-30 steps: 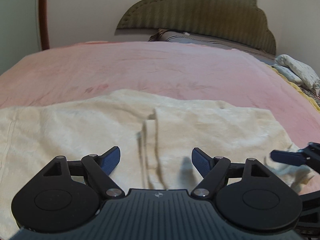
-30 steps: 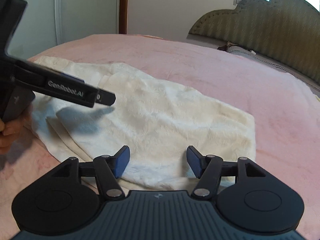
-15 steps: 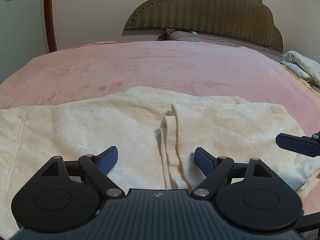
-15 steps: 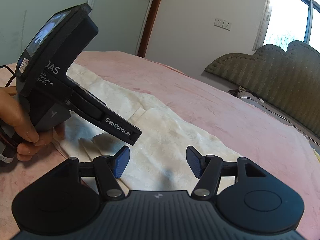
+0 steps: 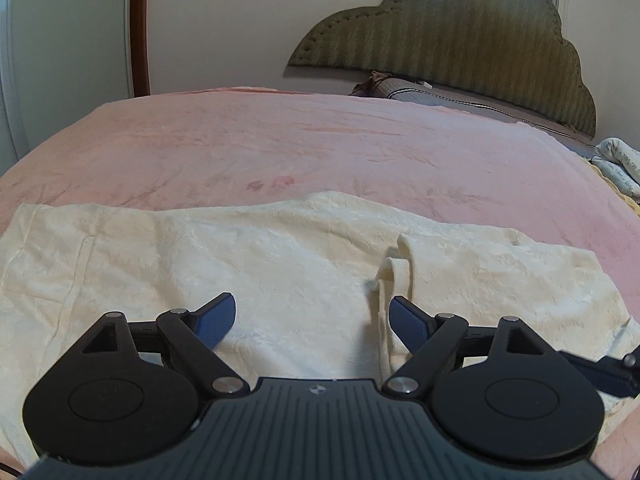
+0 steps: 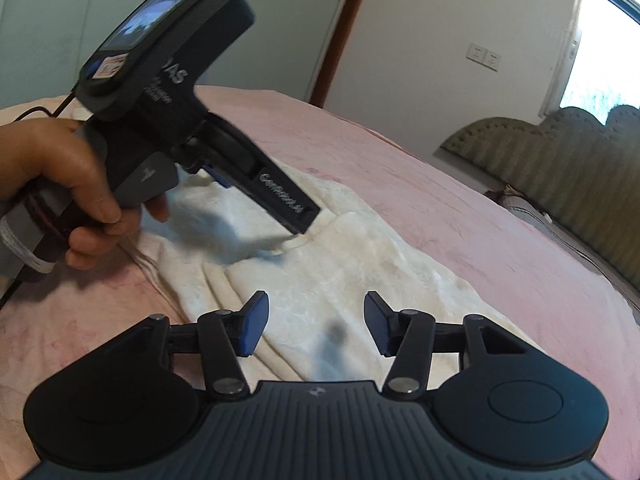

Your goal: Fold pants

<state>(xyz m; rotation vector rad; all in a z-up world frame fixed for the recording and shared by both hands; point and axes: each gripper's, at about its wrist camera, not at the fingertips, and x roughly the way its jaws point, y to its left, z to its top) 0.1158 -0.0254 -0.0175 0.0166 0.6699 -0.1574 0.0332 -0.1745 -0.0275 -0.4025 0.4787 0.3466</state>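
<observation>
Cream pants (image 5: 248, 264) spread flat across pink bedspread (image 5: 320, 144), one folded edge standing up right of centre. Left hand (image 6: 68, 184) gripping left gripper (image 5: 310, 322), angled down over the pants; jaws wide apart, nothing between them, pads clear of the cloth. Right gripper (image 6: 316, 324) low over the nearer end of the pants (image 6: 340, 264); jaws closing, partly apart, only cloth below, nothing pinched. Green headboard (image 5: 460, 44) at far right.
</observation>
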